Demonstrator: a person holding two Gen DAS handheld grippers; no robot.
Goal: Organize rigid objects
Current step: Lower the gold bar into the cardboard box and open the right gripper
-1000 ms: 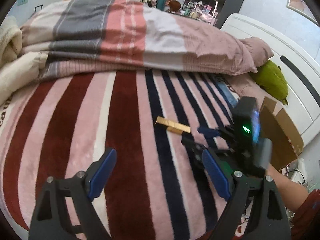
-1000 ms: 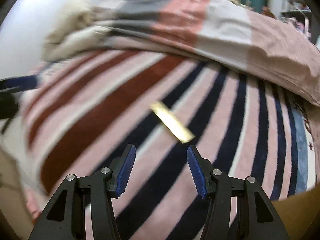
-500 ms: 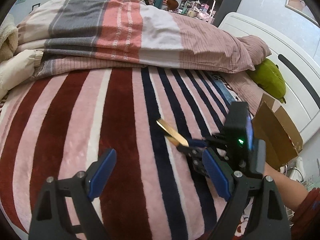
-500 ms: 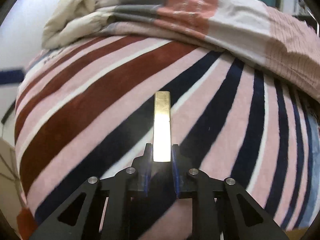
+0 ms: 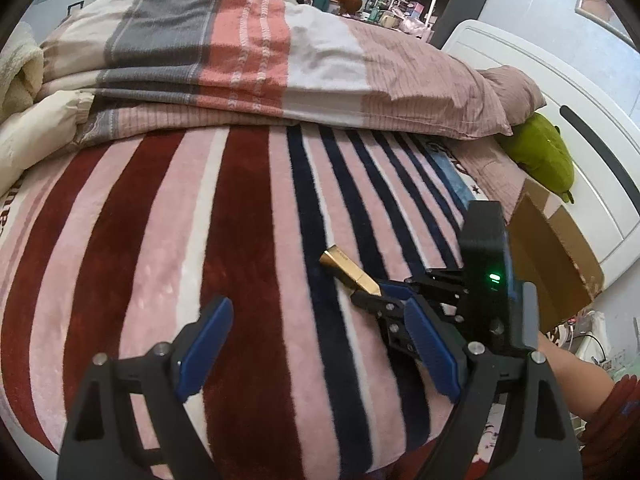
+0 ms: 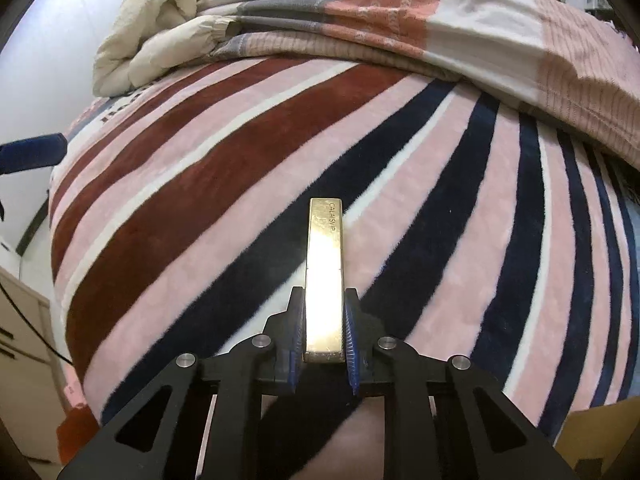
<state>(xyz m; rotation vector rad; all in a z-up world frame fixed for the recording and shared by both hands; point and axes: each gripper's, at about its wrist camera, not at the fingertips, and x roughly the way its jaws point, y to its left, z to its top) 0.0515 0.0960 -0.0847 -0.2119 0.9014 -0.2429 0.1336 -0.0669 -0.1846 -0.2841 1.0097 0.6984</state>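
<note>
A slim gold bar-shaped case (image 6: pixel 324 264) with engraved letters is clamped between the blue pads of my right gripper (image 6: pixel 323 320); it sticks out forward, held above the striped blanket. The left wrist view shows the same case (image 5: pixel 347 270) in the right gripper (image 5: pixel 384 294), lifted off the blanket. My left gripper (image 5: pixel 316 344) is open and empty, hovering over the blanket just left of the right gripper. One left fingertip (image 6: pixel 32 154) shows at the left edge of the right wrist view.
A striped plush blanket (image 5: pixel 248 240) covers the bed. A folded quilt (image 5: pixel 240 60) and cream bedding (image 6: pixel 152 32) lie at the far side. An open cardboard box (image 5: pixel 556 264) stands at the right bed edge by a green plush toy (image 5: pixel 540 152) and white headboard (image 5: pixel 568 120).
My right gripper has shut on the gold case, which lay on the blanket one second ago, and has lifted it. The left gripper stays open and has barely moved.
</note>
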